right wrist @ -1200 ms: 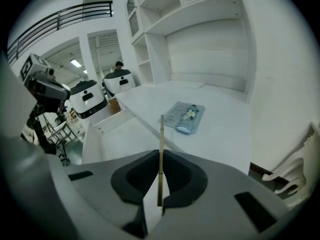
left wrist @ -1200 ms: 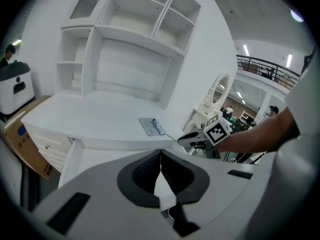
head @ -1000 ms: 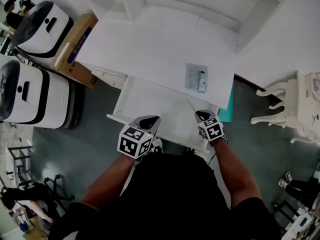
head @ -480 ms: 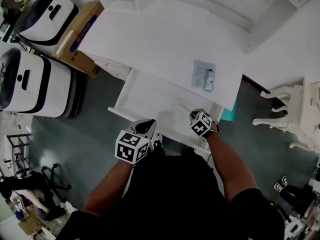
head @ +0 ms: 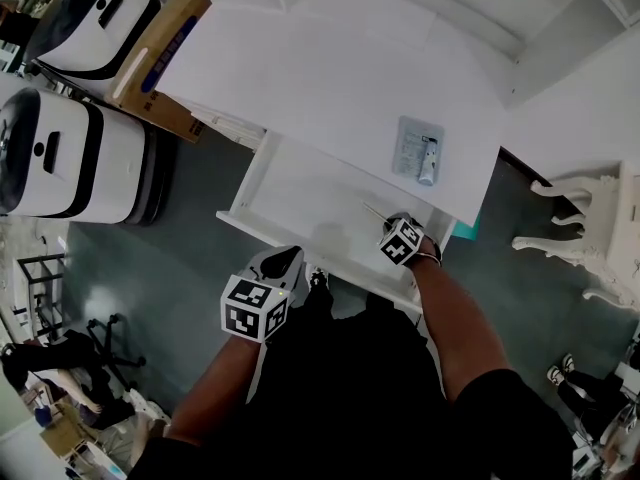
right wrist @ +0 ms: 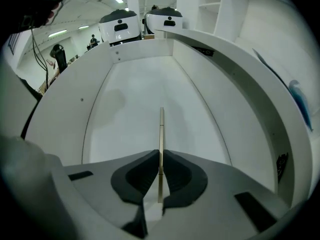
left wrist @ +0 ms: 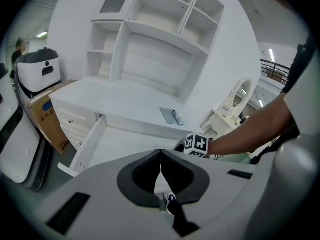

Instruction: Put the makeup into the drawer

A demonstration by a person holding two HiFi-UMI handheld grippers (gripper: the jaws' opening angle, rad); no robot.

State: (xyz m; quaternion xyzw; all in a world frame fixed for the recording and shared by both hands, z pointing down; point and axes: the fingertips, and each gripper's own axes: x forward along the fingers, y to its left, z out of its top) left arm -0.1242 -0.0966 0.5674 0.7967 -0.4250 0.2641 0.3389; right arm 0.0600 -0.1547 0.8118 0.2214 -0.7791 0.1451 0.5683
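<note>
My right gripper (head: 388,224) points steeply down into the open white drawer (head: 250,183) and is shut on a thin pale-gold makeup stick (head: 372,210). In the right gripper view the stick (right wrist: 161,126) runs straight out from between the pads of that gripper (right wrist: 160,156), over the bare drawer floor (right wrist: 135,99). A flat makeup packet (head: 419,152) with a small tube in it lies on the desk top above the drawer. My left gripper (head: 284,259) hangs just outside the drawer's front edge, shut with nothing in it (left wrist: 160,154).
Two white and black machines (head: 60,158) and a cardboard box (head: 160,58) stand left of the desk. An ornate white stand (head: 590,218) is at the right. White shelves (left wrist: 150,44) rise behind the desk top. The drawer's side walls flank the stick.
My right gripper has sunk into the drawer with the stick and rolled. The left gripper has drifted down and left, away from the drawer front.
</note>
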